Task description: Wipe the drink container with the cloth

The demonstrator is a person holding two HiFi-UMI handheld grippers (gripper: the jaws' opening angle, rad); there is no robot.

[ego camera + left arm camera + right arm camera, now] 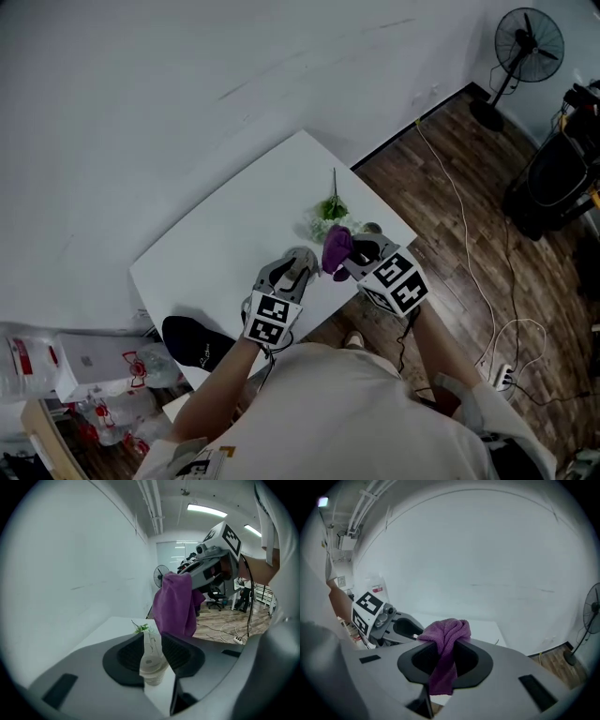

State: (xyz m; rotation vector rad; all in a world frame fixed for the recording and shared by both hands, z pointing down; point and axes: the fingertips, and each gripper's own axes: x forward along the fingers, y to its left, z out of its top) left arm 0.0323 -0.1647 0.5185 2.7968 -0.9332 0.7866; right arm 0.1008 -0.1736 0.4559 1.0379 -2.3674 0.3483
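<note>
My left gripper (298, 266) sits over the near edge of the white table (225, 225). Its jaws are shut on a pale translucent drink container (151, 662), whose capped end points toward the camera in the left gripper view. My right gripper (362, 251) hangs raised just to the right of it, shut on a purple cloth (336, 248). The cloth (443, 651) bunches above the pads and droops down between them. In the left gripper view the cloth (176, 604) hangs just beyond the container, a little above it.
A green plant sprig (332, 206) lies on the table behind the grippers. A black object (192, 340) rests at the table's near left corner. Boxes and bags (84, 370) crowd the floor at left. Cables (487, 281) and a standing fan (528, 42) are on the wood floor at right.
</note>
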